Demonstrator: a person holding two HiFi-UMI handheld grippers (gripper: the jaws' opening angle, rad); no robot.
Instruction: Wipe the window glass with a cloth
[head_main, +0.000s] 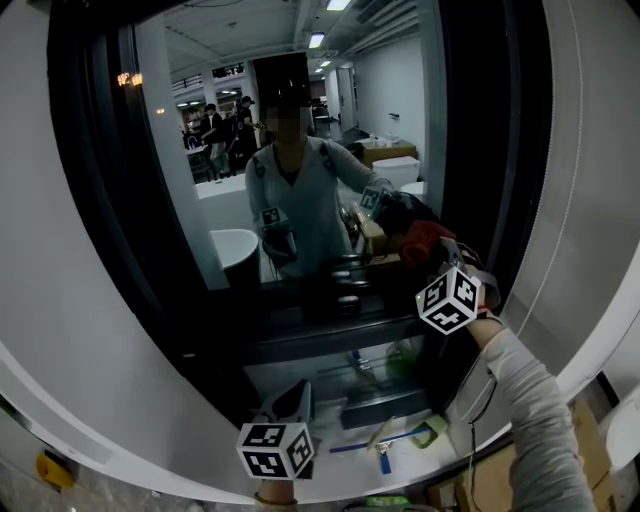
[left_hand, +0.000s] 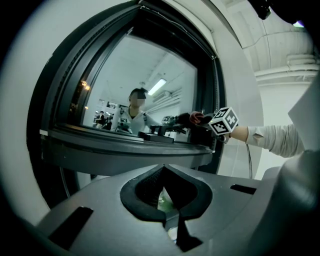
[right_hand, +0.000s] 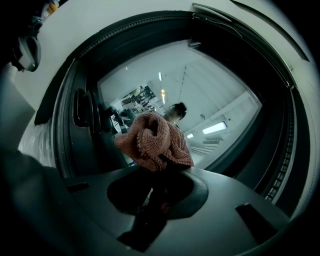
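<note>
The dark window glass fills the middle of the head view and mirrors a person and a lit room. My right gripper is shut on a reddish knitted cloth, held at the glass's lower right part. In the right gripper view the cloth bunches out past the jaws, right in front of the glass. My left gripper hangs low below the sill, away from the glass. Its jaws stand shut with nothing in them, pointed up at the glass.
A dark frame and sill run under the pane. A dark window handle sits at the frame's left side. Below the sill lie a blue tool and a green tape roll. A cardboard box stands at lower right.
</note>
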